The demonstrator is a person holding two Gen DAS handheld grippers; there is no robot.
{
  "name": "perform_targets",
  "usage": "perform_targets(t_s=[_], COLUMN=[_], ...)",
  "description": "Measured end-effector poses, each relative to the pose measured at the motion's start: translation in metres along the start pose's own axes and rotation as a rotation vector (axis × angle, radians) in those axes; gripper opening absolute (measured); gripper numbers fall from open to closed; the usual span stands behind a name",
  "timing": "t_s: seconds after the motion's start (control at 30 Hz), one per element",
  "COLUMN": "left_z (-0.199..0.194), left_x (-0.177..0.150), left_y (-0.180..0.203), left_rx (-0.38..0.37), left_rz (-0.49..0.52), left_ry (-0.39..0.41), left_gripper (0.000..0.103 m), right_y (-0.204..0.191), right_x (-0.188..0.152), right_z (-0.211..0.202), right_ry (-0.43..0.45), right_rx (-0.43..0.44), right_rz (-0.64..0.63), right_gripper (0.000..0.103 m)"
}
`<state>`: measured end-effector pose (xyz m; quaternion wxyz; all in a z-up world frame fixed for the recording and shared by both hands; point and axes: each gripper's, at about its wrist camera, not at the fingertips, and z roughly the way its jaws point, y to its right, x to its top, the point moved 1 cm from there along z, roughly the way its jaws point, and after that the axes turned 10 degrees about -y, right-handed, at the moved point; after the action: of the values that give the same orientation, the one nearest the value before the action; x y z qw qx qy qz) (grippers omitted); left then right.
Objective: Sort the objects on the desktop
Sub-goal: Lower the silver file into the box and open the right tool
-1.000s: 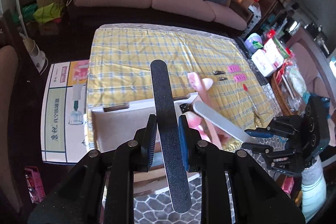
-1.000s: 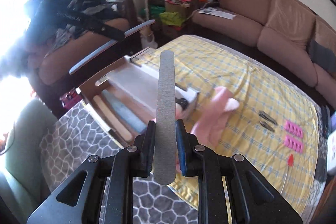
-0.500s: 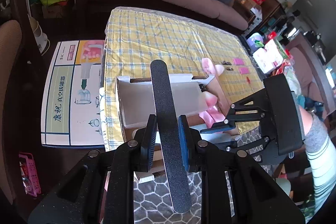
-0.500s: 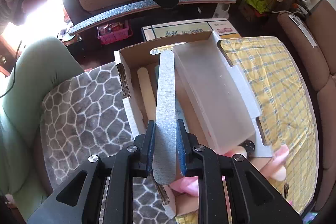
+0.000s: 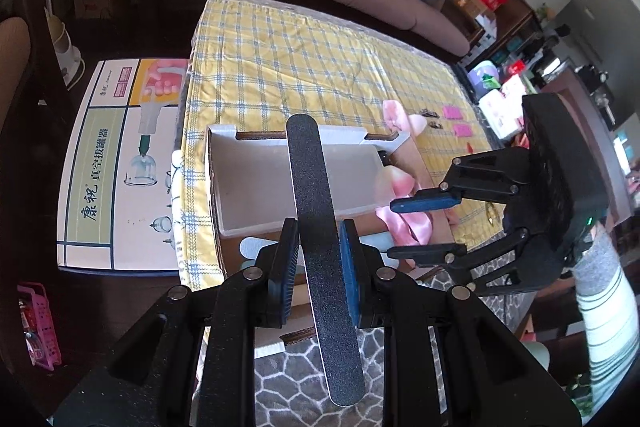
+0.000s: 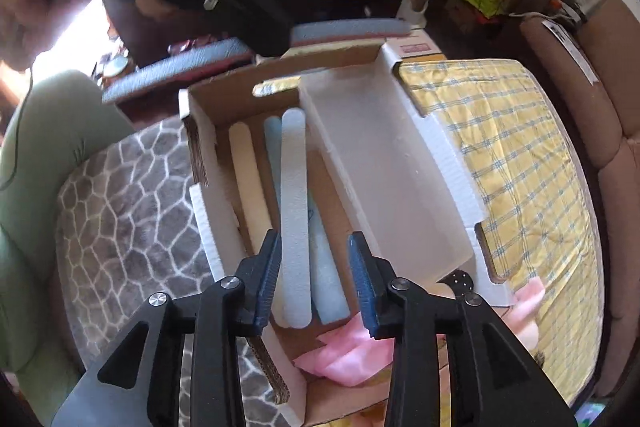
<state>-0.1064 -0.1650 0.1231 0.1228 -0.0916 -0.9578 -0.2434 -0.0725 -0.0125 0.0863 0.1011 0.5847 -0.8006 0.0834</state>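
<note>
Left gripper [image 5: 319, 259] grasps black nail file [image 5: 320, 247] pointing away | right gripper [image 6: 314, 279] just opening, released; grey file [image 6: 295, 211] lengthwise in cardboard box [image 6: 200, 155], near wall.

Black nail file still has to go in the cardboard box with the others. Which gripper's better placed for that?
Left. The left gripper is already shut on the black nail file, above the cardboard box. The right gripper, jaws just opened, has let go of the grey nail file, which now lies in the box.
</note>
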Motion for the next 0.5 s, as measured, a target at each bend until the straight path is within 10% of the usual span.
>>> perform_targets(t_s=[0.2,0.5], left_z=[0.002,0.019], left_x=[0.003,0.008], left_y=[-0.001,-0.005], left_rx=[-0.023,-0.04], left_rz=[-0.103,-0.264], left_ry=[0.079,0.183], left_gripper=[0.019,0.019], right_y=[0.016,-0.027], right_x=[-0.009,0.007], right_z=[-0.029,-0.017], right_ry=[0.253,0.202], right_rx=[0.297,0.28], right_rz=[0.283,0.3], right_gripper=[0.047,0.05])
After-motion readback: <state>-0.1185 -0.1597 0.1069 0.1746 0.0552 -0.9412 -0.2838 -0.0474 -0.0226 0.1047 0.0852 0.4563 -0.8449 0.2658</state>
